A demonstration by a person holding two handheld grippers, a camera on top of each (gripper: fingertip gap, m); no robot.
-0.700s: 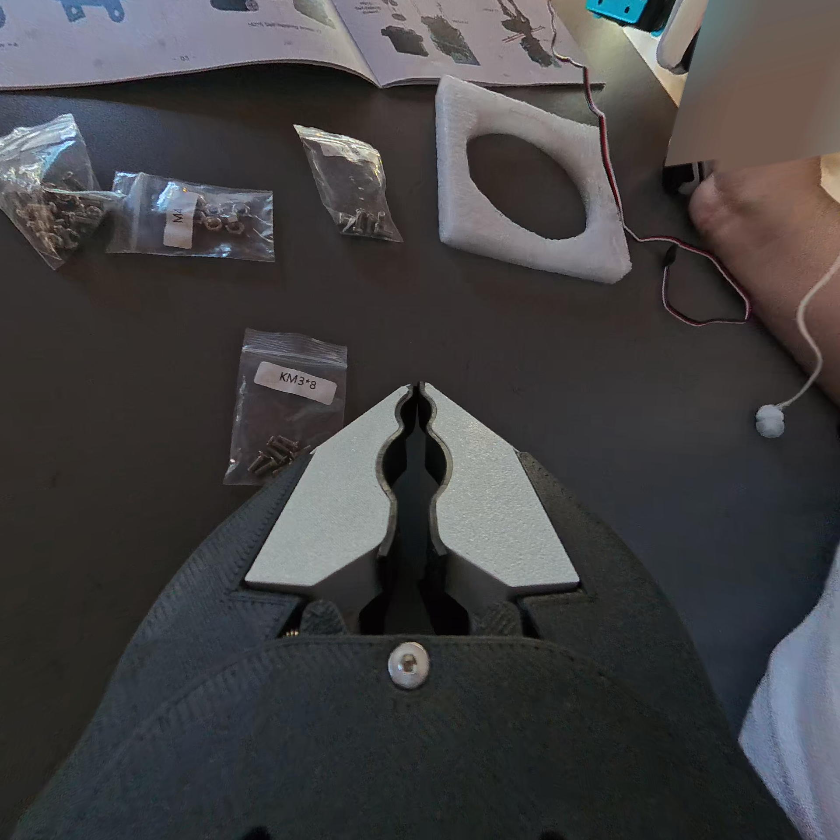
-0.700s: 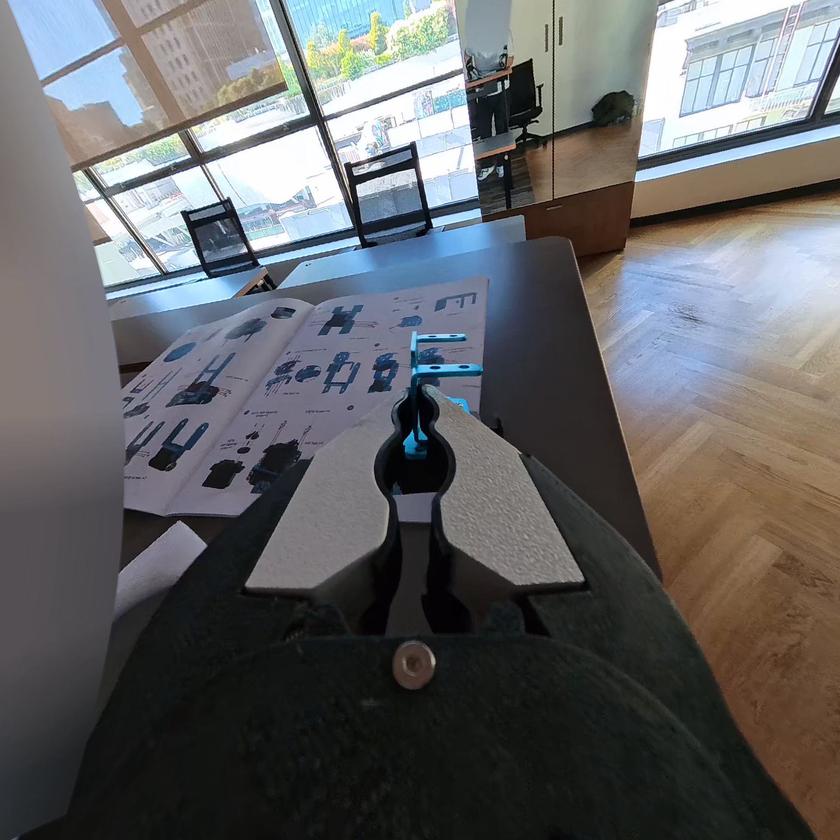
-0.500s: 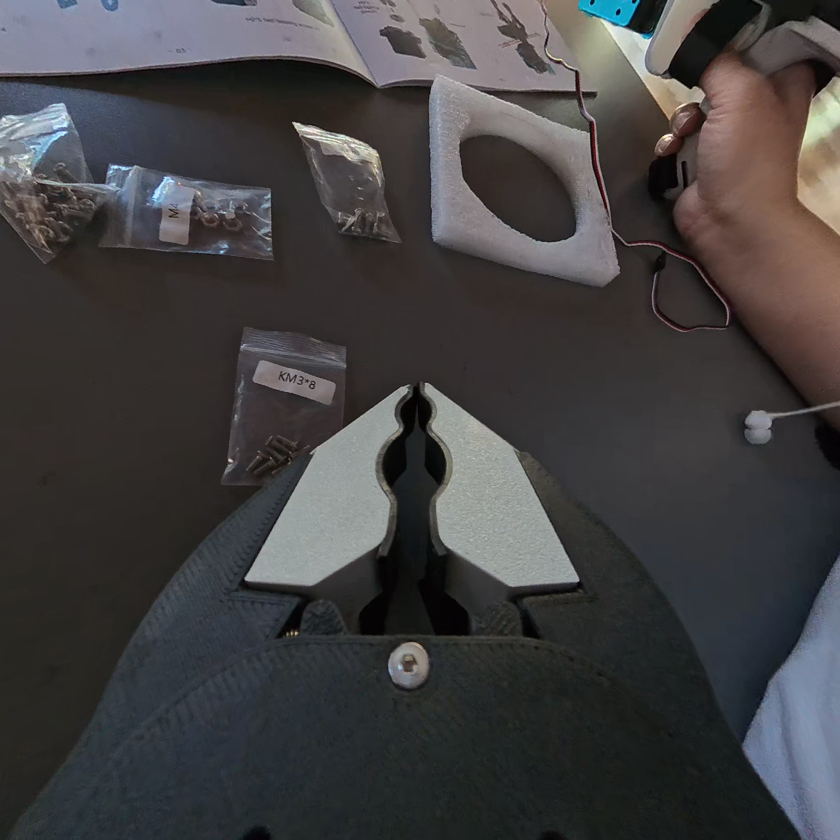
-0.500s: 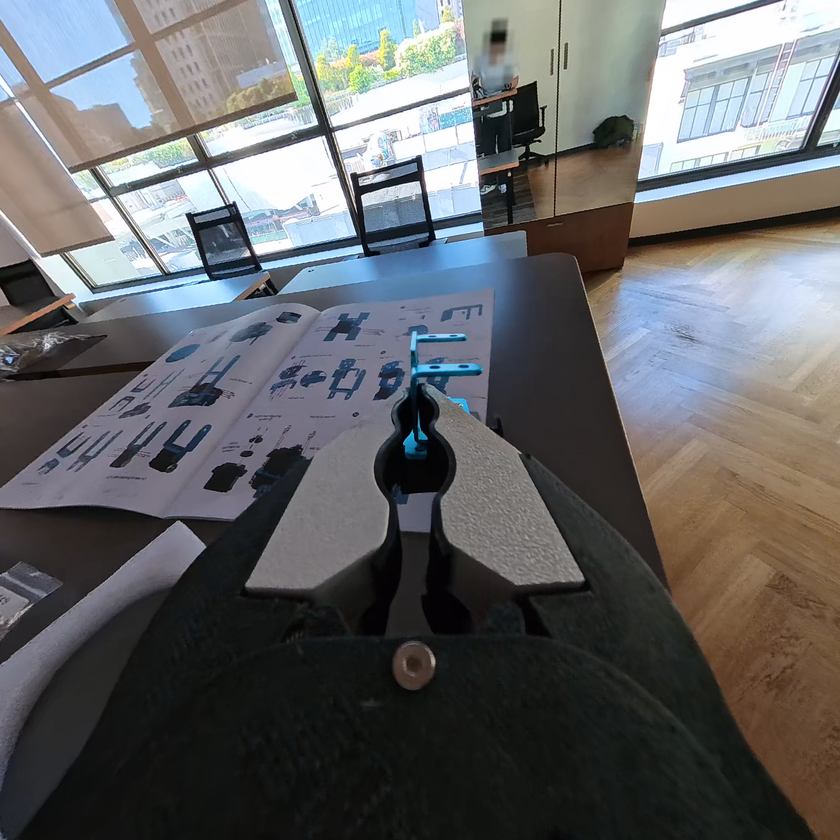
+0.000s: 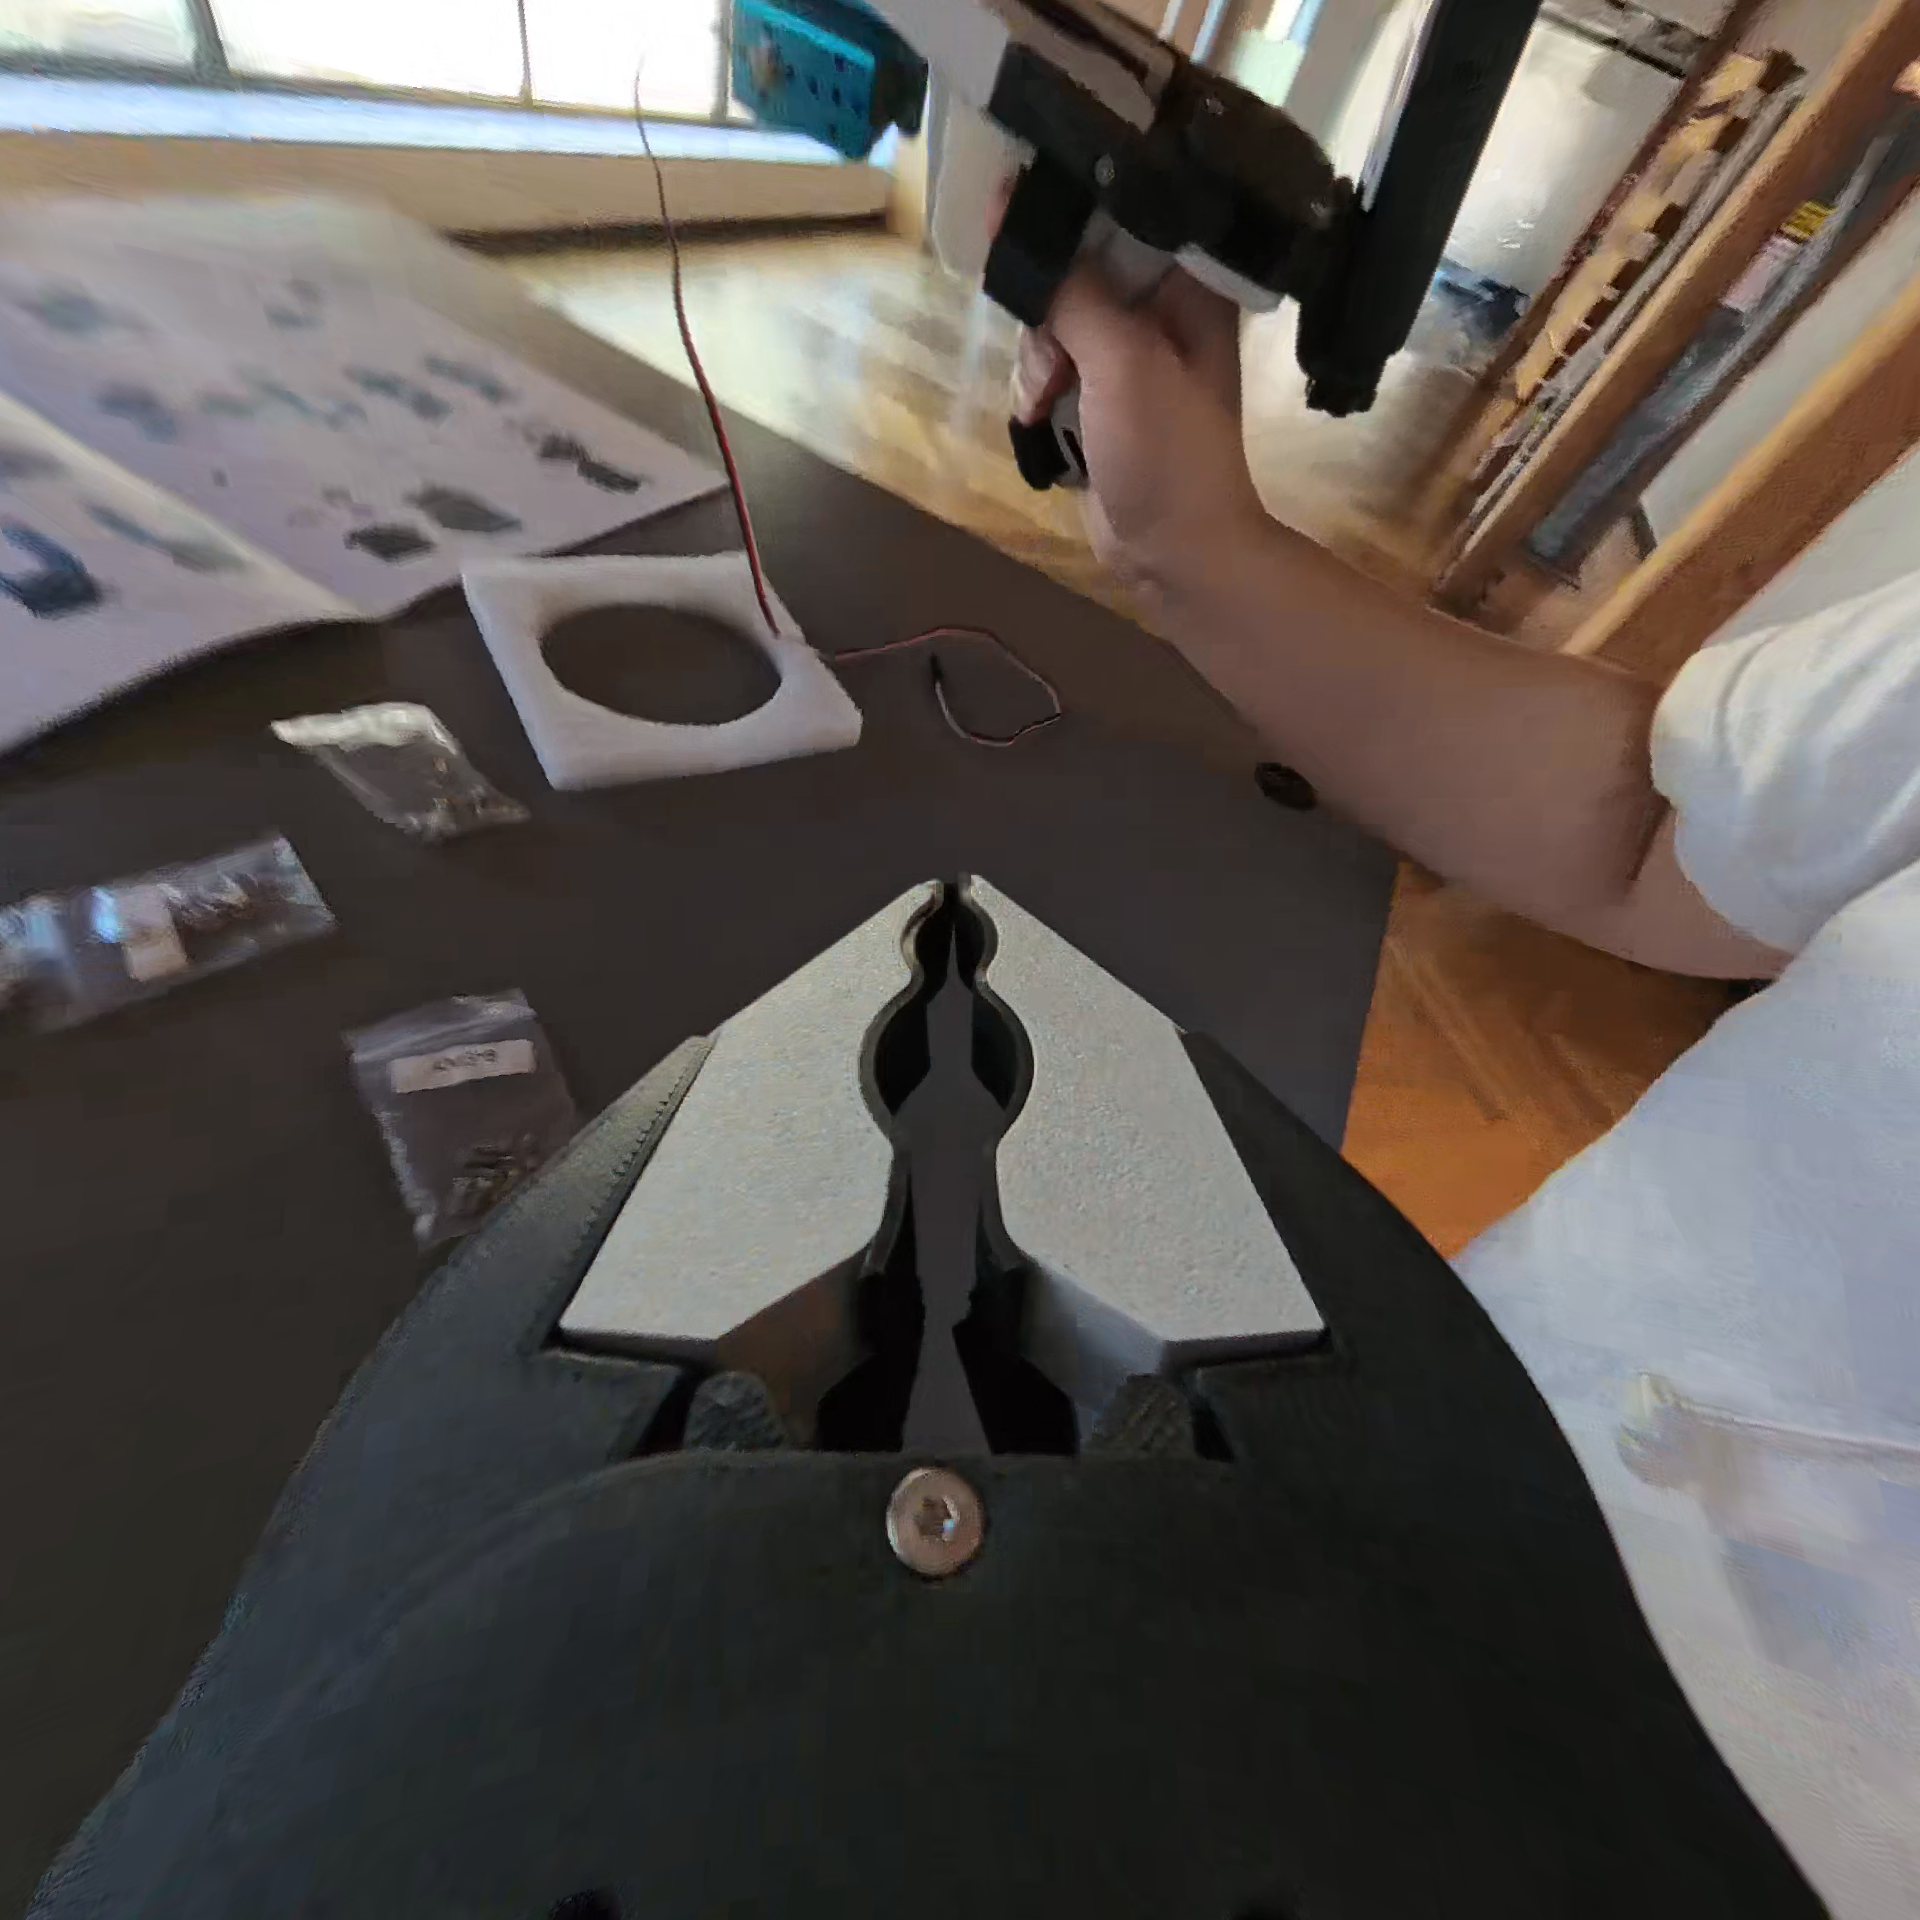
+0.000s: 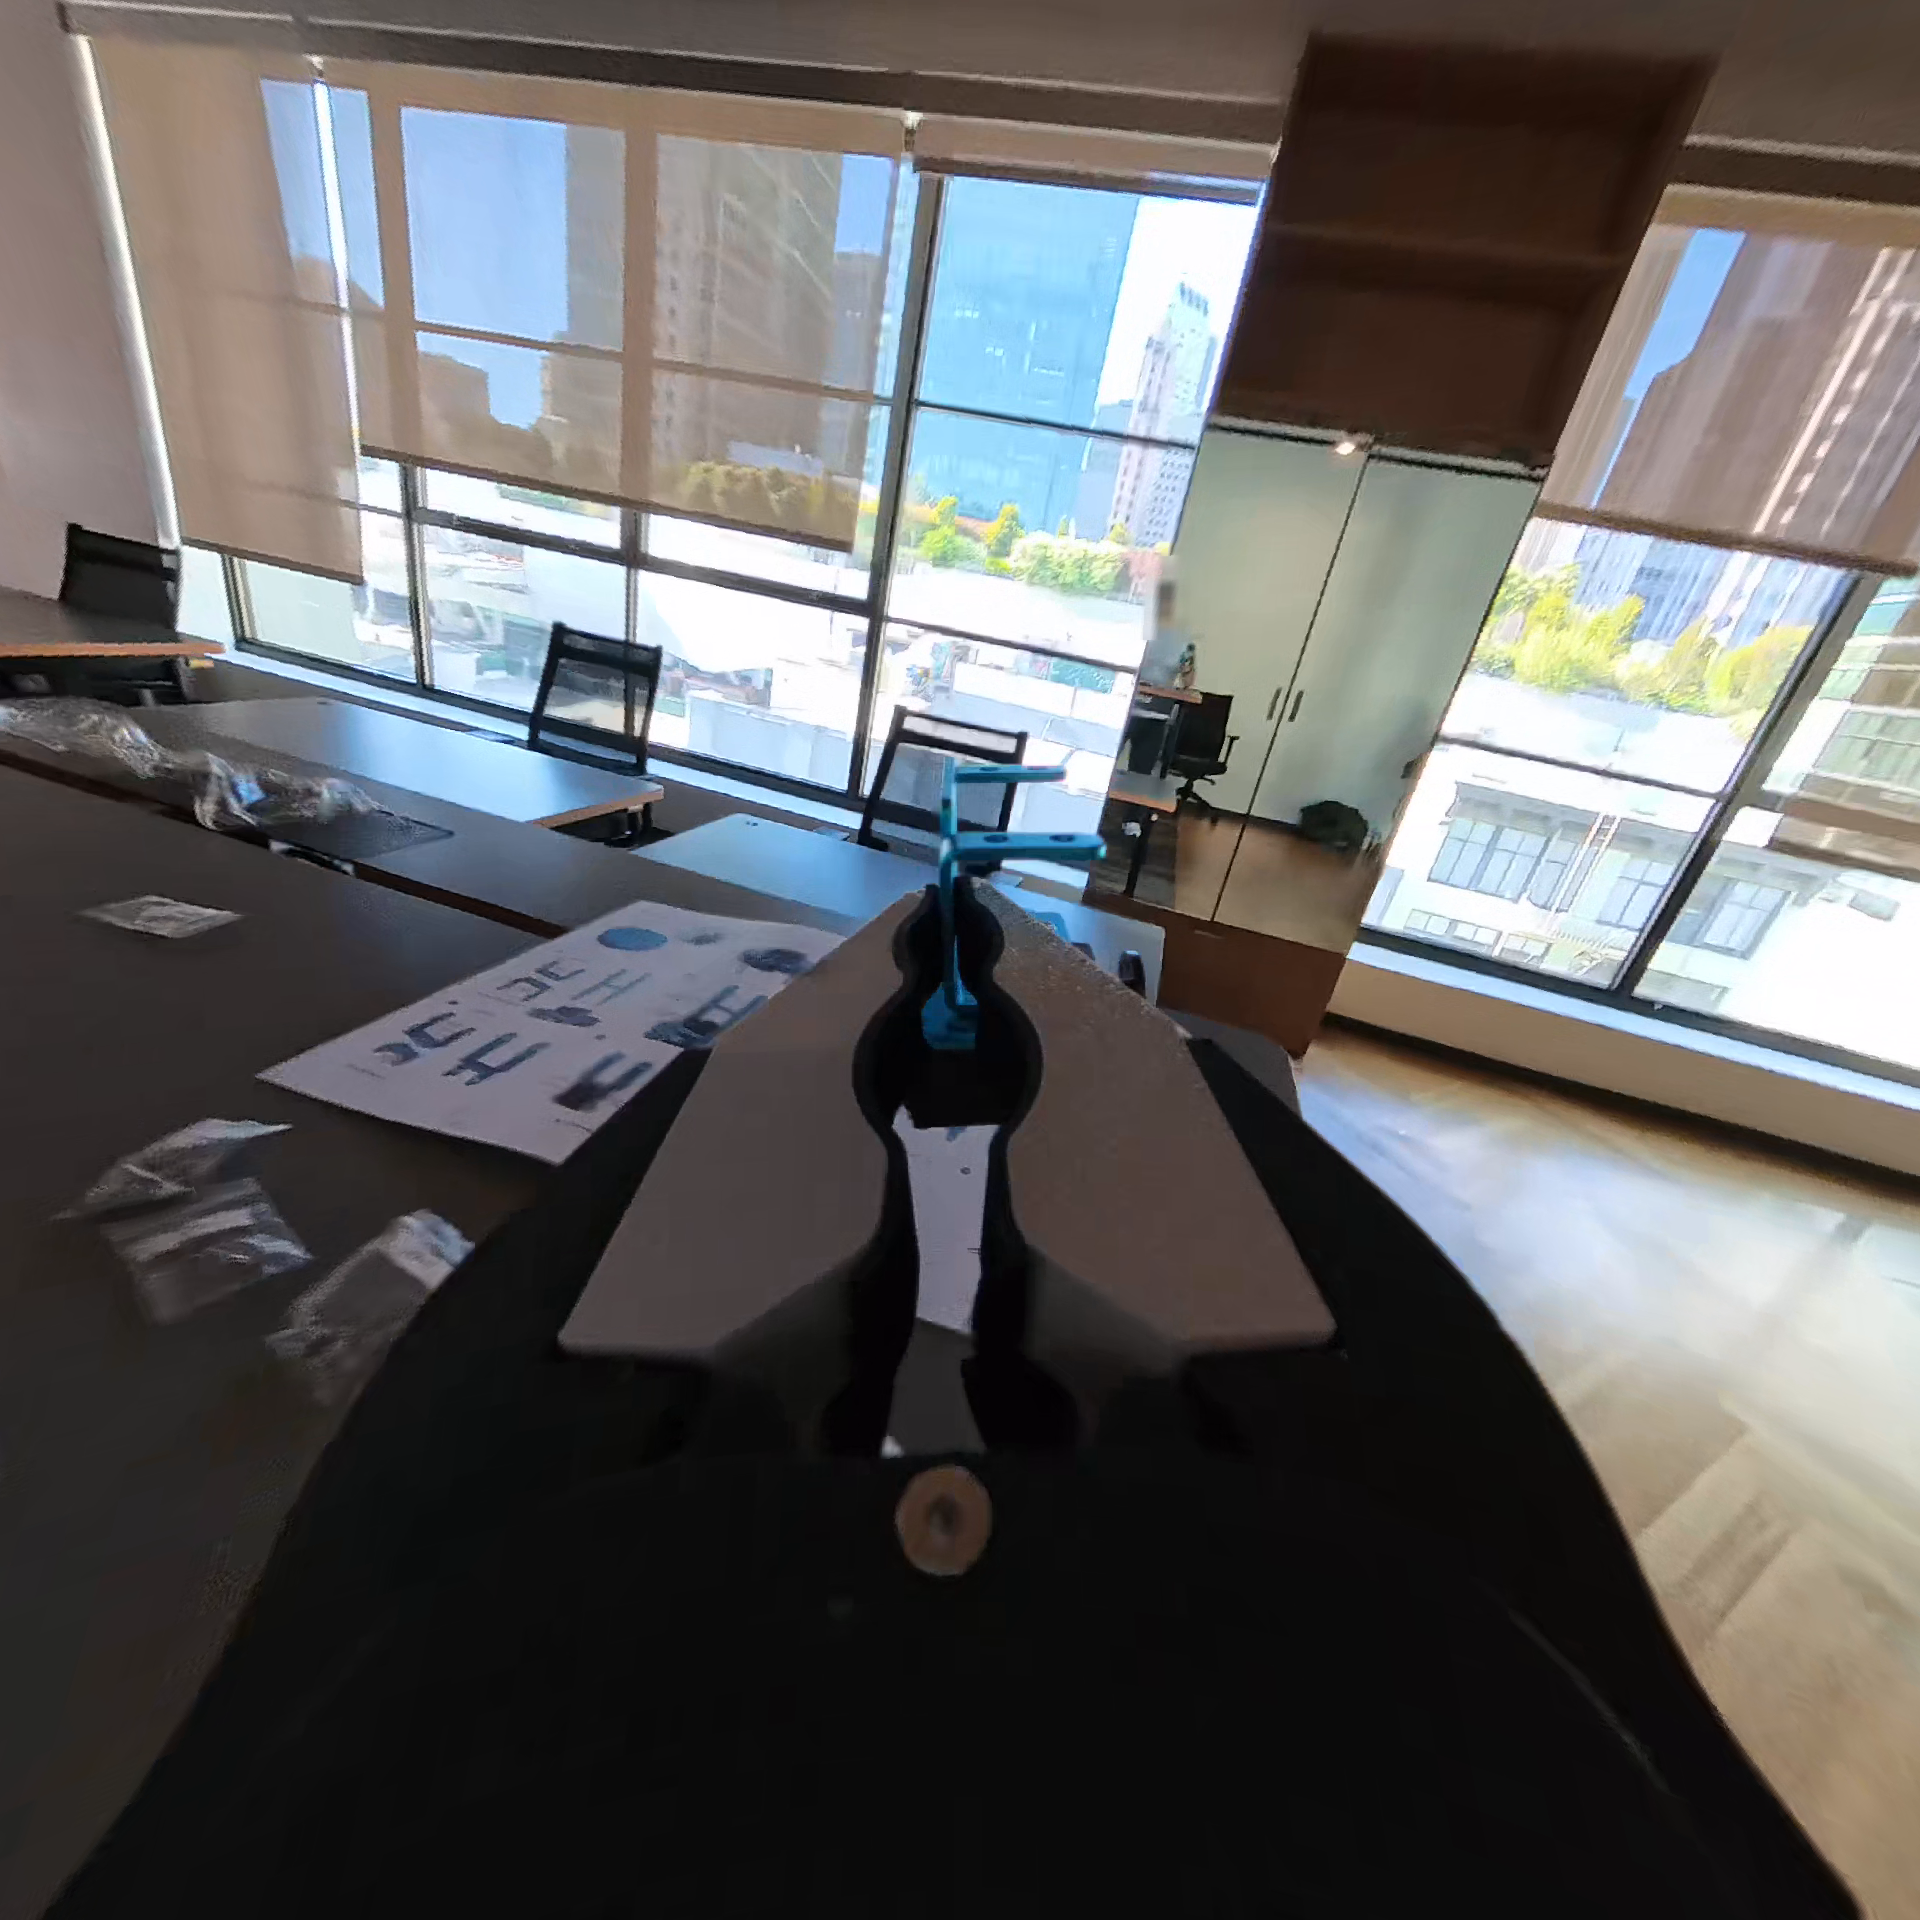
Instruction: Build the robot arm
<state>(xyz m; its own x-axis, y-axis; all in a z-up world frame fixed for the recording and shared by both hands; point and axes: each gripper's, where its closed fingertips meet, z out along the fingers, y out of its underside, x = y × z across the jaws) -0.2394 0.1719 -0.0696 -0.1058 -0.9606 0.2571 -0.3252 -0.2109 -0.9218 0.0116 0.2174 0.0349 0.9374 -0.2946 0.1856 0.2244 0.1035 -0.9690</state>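
Observation:
My left gripper [image 5: 954, 889] is shut and empty, raised over the dark table [image 5: 1039, 831] near its right edge. Nearest to it on the left lies a small clear bag of screws [image 5: 462, 1107]. My right gripper [image 6: 954, 902] is shut on a blue metal bracket [image 6: 997, 836], held high above the table. From the left wrist view the right gripper's body [image 5: 1164, 177] shows in a hand at the top, with the blue part [image 5: 805, 83] at its tip and a thin red and black wire [image 5: 707, 395] hanging down to the table.
A white foam square with a round hole [image 5: 665, 665] lies ahead of the left gripper. Two more screw bags [image 5: 400, 767] [image 5: 156, 930] lie left. An open instruction booklet [image 5: 260, 416] lies behind them. Wooden floor [image 5: 1455, 1049] drops off right of the table edge. The left gripper's tips are roughly 30 cm from the right gripper's.
Both grippers have lifted and tilted up from the table. The right gripper has risen high with the blue bracket, pulling the wire up. The left view now looks across the table instead of down.

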